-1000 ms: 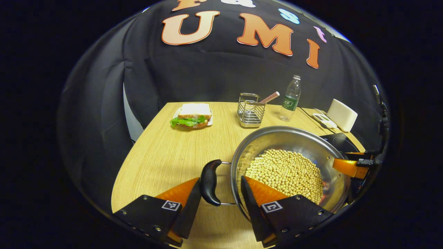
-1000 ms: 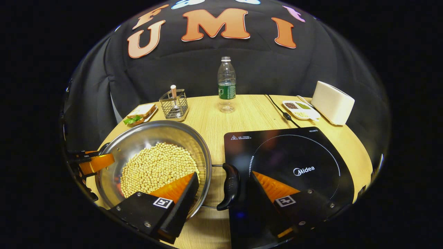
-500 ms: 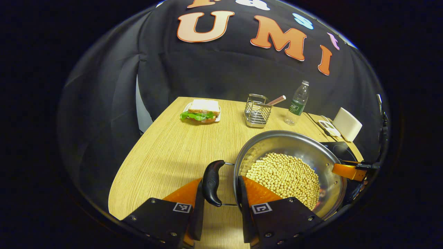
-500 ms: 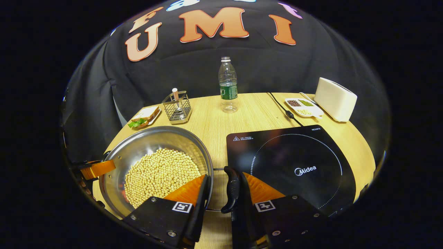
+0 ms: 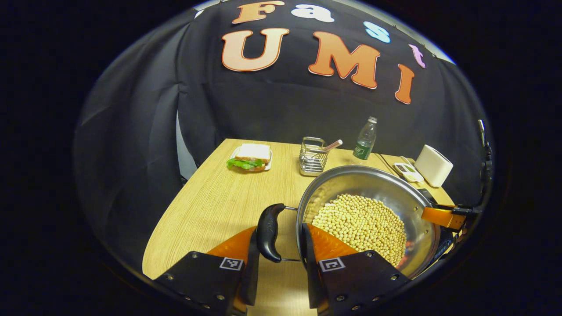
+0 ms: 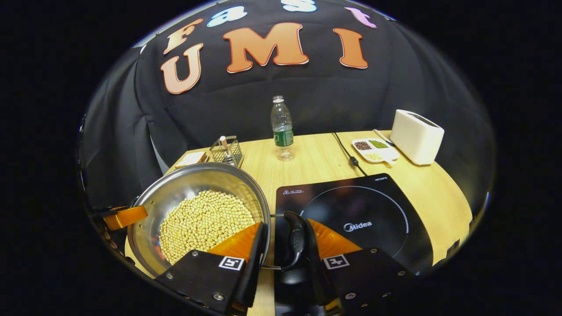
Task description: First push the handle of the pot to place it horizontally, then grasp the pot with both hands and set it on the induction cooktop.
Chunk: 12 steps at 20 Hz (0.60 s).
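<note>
A steel pot [image 5: 351, 180] holding yellow beans [image 5: 362, 221] hangs between both grippers, raised off the wooden table [image 5: 210, 206]. My left gripper [image 5: 279, 235] is shut on the pot's black left handle [image 5: 268, 232], with one finger inside the rim. My right gripper [image 6: 285, 237] is shut on the black right handle [image 6: 293, 240] in the same way. The black induction cooktop [image 6: 360, 215] lies just right of the pot [image 6: 193, 177], and the right handle overlaps its left edge. Each view also shows the other gripper at the pot's far rim: the right gripper [image 5: 443, 217] and the left gripper [image 6: 125, 216].
At the back of the table stand a sandwich on a plate [image 5: 249, 157], a wire basket [image 5: 312, 157], a water bottle [image 6: 282, 129], a white toaster [image 6: 416, 137] and a small tray of grains [image 6: 374, 150]. The cooktop's cable [image 6: 347, 153] runs toward the wall.
Both grippers went from open around the handles to shut on them. The pot has since risen off the table and shifted right, its right handle now over the cooktop's edge.
</note>
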Each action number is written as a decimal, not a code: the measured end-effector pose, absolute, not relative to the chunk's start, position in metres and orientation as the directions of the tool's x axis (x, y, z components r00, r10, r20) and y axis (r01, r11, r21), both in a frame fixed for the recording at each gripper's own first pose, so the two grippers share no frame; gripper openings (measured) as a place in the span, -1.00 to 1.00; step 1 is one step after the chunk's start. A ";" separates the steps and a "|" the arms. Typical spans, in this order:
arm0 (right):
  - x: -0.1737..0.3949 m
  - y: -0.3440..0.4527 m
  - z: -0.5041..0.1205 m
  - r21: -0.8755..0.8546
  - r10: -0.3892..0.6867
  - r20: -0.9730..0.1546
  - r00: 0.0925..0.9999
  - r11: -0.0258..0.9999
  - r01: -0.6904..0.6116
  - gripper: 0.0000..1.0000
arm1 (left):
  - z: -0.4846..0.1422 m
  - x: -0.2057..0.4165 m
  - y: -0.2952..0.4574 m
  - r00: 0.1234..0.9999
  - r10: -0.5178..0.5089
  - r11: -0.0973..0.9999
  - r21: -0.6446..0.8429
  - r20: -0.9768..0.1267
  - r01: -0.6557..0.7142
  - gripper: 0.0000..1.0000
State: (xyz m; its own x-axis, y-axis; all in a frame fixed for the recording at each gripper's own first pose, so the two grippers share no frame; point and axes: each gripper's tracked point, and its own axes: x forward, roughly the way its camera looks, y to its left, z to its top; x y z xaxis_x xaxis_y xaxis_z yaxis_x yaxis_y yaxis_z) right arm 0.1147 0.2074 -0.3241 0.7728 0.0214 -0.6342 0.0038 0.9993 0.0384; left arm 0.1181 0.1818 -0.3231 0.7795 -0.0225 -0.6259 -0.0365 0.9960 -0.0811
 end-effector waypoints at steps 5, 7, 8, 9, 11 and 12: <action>0.106 0.166 -0.305 0.027 -0.005 -0.613 0.790 0.999 0.027 0.02 | -0.327 0.127 0.185 0.787 -0.053 0.996 -0.094 -0.614 -0.006 -0.05; 0.103 0.148 -0.301 0.021 -0.019 -0.607 0.794 0.999 0.039 0.02 | -0.329 0.129 0.185 0.785 -0.068 0.995 -0.103 -0.615 0.005 -0.05; 0.101 0.139 -0.300 0.018 -0.025 -0.607 0.794 0.999 0.046 0.02 | -0.334 0.130 0.185 0.785 -0.076 0.994 -0.107 -0.615 0.012 -0.05; 0.100 0.130 -0.299 0.018 -0.032 -0.606 0.795 0.998 0.053 0.02 | -0.336 0.131 0.184 0.783 -0.084 0.994 -0.111 -0.616 0.020 -0.05; 0.097 0.113 -0.298 0.014 -0.044 -0.608 0.793 0.998 0.067 0.02 | -0.335 0.131 0.183 0.778 -0.101 0.992 -0.122 -0.620 0.031 -0.05; 0.096 0.105 -0.297 0.015 -0.050 -0.605 0.795 0.997 0.075 0.02 | -0.335 0.131 0.183 0.774 -0.110 0.991 -0.129 -0.623 0.037 -0.05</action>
State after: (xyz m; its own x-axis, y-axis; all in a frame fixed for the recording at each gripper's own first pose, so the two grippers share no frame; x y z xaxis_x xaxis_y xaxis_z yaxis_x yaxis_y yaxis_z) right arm 0.0958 0.1047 -0.2969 0.7948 -0.0502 -0.6049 0.0747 0.9971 0.0155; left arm 0.1313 0.1829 -0.3348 0.7743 -0.1098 -0.6233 0.0369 0.9910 -0.1286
